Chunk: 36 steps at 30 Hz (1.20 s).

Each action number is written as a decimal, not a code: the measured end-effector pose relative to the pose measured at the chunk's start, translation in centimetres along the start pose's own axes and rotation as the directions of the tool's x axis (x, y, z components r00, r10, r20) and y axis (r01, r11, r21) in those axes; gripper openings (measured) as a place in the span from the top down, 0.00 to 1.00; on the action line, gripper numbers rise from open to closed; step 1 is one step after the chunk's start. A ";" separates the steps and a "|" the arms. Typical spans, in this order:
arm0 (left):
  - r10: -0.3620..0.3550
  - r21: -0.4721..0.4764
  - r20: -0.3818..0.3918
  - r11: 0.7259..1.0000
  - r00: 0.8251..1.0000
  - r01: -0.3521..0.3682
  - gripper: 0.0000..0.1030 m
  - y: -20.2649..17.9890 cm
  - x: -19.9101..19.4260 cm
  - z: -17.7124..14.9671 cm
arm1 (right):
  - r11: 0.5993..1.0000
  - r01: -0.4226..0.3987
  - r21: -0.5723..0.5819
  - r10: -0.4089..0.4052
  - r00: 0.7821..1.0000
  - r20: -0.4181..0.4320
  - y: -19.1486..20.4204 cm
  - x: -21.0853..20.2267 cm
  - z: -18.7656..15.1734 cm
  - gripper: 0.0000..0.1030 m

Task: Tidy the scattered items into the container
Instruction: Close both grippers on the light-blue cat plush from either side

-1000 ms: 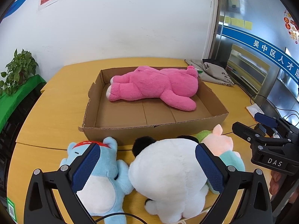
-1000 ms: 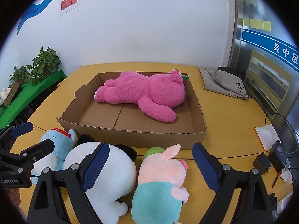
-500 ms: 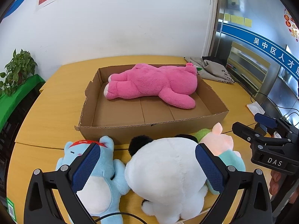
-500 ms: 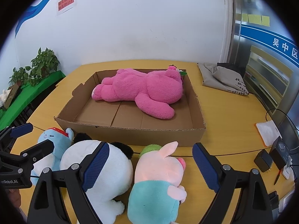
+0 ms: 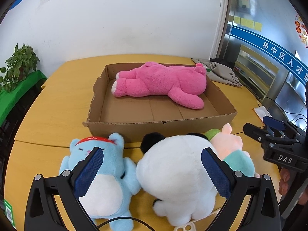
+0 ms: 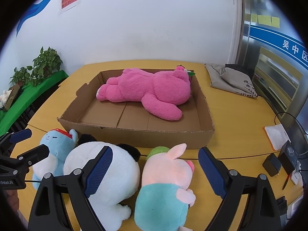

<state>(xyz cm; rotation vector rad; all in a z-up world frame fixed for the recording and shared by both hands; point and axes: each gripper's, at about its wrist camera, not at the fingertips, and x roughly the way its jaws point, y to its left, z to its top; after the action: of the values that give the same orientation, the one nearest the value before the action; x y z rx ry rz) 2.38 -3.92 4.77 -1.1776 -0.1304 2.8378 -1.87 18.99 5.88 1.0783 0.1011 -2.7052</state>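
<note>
A shallow cardboard box (image 5: 134, 128) (image 6: 163, 136) sits mid-table with a big pink plush (image 5: 161, 84) (image 6: 150, 90) lying inside. Three plush toys lie on the table in front of it: a light blue one with a red band (image 5: 104, 173) (image 6: 55, 144), a white panda (image 5: 177, 173) (image 6: 107, 175), and a pink pig in teal (image 5: 231, 148) (image 6: 165, 184). My left gripper (image 5: 152, 173) is open above the panda, touching nothing. My right gripper (image 6: 154, 171) is open above the pig. Each gripper shows in the other's view.
A grey cloth bag (image 5: 225, 75) (image 6: 231, 80) lies at the back right. Cables, a charger (image 6: 273, 165) and a white pad (image 6: 277, 136) sit at the right edge. Potted plants (image 6: 46, 63) stand on a green shelf to the left.
Both grippers have drawn back slightly and risen; the box and toys sit a little farther off. The toys and the open jaws are unchanged.
</note>
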 end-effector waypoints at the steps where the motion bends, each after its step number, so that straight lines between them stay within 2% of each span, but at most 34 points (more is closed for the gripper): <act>1: 0.004 -0.008 -0.003 1.000 1.000 -0.004 0.00 0.7 -0.1 -0.3 | 1.000 -0.013 -0.007 0.013 1.000 0.000 0.3 0.0 0.0 0.12; 4: 0.012 -0.054 -0.024 0.998 1.000 -0.014 0.00 3.5 -0.3 -1.3 | 0.996 -0.084 -0.037 0.084 0.996 -0.017 1.7 -0.1 -0.3 0.12; 7: 0.023 -0.102 -0.049 0.994 0.999 -0.028 0.00 6.5 -0.3 -2.5 | 0.977 -0.203 -0.068 0.200 0.978 -0.053 4.2 -0.3 -0.8 0.12; 9: 0.043 -0.130 -0.068 0.990 0.997 -0.051 0.00 8.7 -0.2 -3.5 | 0.950 -0.303 -0.079 0.296 0.951 -0.093 6.5 -0.2 -1.4 0.12; 13: 0.046 -0.197 -0.119 0.978 0.992 -0.069 0.00 12.5 0.8 -5.6 | 0.881 -0.470 -0.057 0.455 0.873 -0.179 11.0 1.0 -2.8 0.12; 17: 0.040 -0.264 -0.173 0.961 0.984 -0.085 0.00 16.2 1.9 -7.8 | 0.855 -0.517 -0.043 0.487 0.830 -0.273 14.6 3.1 -4.6 0.19; 19: 0.007 -0.299 -0.188 0.952 0.982 -0.064 0.00 17.5 2.4 -8.9 | 0.824 -0.566 -0.027 0.527 0.783 -0.329 16.4 4.2 -5.6 0.22; 20: -0.020 -0.313 -0.183 0.949 0.983 -0.039 0.00 17.8 2.6 -9.2 | 0.816 -0.578 -0.028 0.534 0.770 -0.349 17.0 4.5 -6.0 0.24; 21: -0.043 -0.322 -0.176 0.947 0.984 -0.016 0.00 18.1 2.6 -9.4 | 0.814 -0.580 -0.038 0.528 0.765 -0.368 17.8 5.0 -6.5 0.25; 23: -0.079 -0.332 -0.164 0.943 0.983 0.020 0.00 18.5 2.6 -9.5 | 0.827 -0.560 -0.052 0.496 0.770 -0.402 19.2 6.3 -7.4 0.28; 26: -0.117 -0.345 -0.145 0.937 0.982 0.061 0.00 19.2 2.5 -9.5 | 0.836 -0.547 -0.041 0.479 0.765 -0.430 20.1 8.0 -8.3 0.43; 28: -0.136 -0.351 -0.126 0.933 0.983 0.083 0.00 20.0 2.3 -9.2 | 0.842 -0.539 -0.034 0.469 0.761 -0.447 20.7 9.1 -8.9 0.61; 29: -0.143 -0.357 -0.118 0.930 0.983 0.092 0.01 20.5 2.2 -9.1 | 0.844 -0.535 -0.031 0.464 0.759 -0.456 21.0 9.6 -9.2 0.62; 31: -0.154 -0.378 -0.112 0.920 0.982 0.101 0.02 21.5 2.4 -8.7 | 0.845 -0.532 -0.052 0.457 0.770 -0.444 21.0 9.4 -9.3 0.65; 33: -0.153 -0.387 -0.122 0.917 0.981 0.095 0.07 22.3 2.9 -8.4 | 0.835 -0.543 -0.088 0.456 0.773 -0.442 21.1 8.8 -9.5 0.67; 35: -0.160 -0.382 -0.143 0.919 0.977 0.095 0.11 22.7 3.9 -8.2 | 0.815 -0.567 -0.121 0.463 0.761 -0.453 21.3 8.0 -9.9 0.68; 36: -0.165 -0.373 -0.164 0.923 0.973 0.094 0.19 22.7 4.6 -8.3 | 0.804 -0.580 -0.133 0.468 0.754 -0.461 21.3 7.6 -10.2 0.69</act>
<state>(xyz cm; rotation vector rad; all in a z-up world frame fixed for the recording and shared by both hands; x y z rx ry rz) 4.38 -25.58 -6.63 -1.4382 -0.7219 2.6349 4.65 -1.65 -6.30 1.3272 0.1917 -1.8684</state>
